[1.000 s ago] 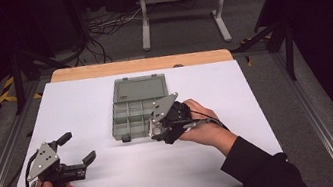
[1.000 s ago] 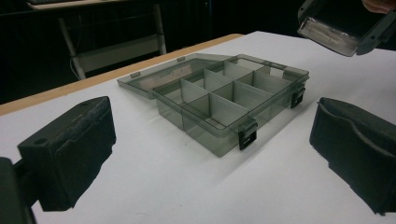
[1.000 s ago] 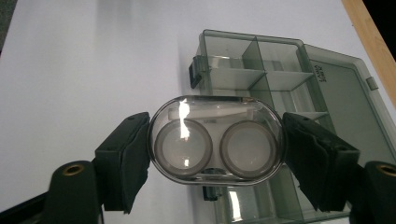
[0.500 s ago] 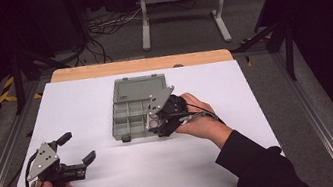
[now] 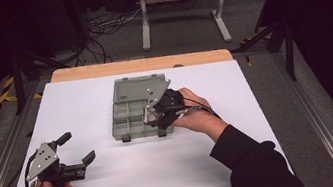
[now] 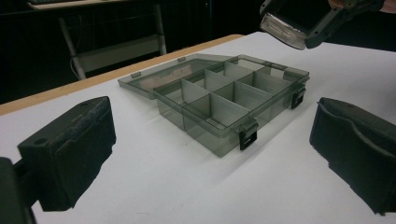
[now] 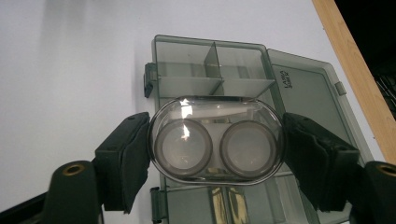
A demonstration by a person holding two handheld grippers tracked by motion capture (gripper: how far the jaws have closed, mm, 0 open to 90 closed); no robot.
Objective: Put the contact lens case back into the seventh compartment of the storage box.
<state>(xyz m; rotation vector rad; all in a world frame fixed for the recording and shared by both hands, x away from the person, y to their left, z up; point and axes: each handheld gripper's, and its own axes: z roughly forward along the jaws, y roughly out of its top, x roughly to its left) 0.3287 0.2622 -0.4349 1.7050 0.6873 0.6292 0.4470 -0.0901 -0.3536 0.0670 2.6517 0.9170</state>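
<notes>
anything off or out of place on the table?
Nothing stands out. The organizer box lies flat with its lid open, compartments look empty. The right gripper holds a clear oval case squarely above it; the left gripper is open.

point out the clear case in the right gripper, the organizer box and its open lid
clear case (image 7: 215, 141), right gripper view, on its clear front
organizer box (image 6: 219, 112), left gripper view, on a divider wall
open lid (image 7: 312, 95), right gripper view, on its flat panel
</notes>
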